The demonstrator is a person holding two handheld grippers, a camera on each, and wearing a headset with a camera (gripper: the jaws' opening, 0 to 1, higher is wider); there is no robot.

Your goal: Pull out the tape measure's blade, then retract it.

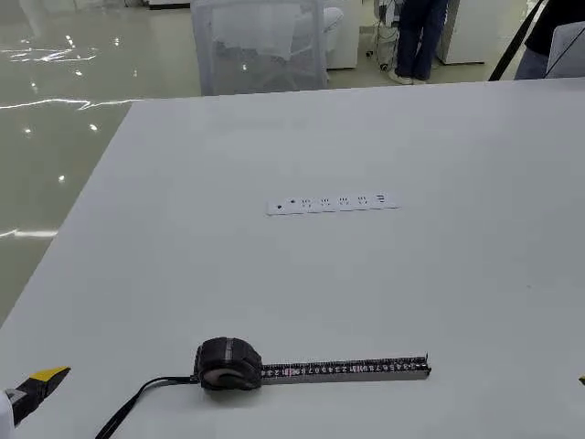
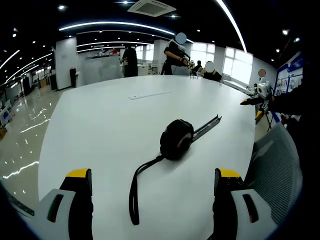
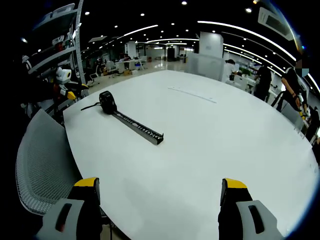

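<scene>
Left gripper (image 2: 154,173) gaping, right gripper (image 3: 160,183) gaping too, nothing in either. The tape measure (image 1: 228,363) lies on the white table (image 1: 366,274) straight ahead of my left jaws, not touching. Its blade (image 1: 347,369) is out, well ahead and left of my right jaws.

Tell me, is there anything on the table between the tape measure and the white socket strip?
No. In the head view the stretch of table between the tape measure and the socket strip is bare.
</scene>
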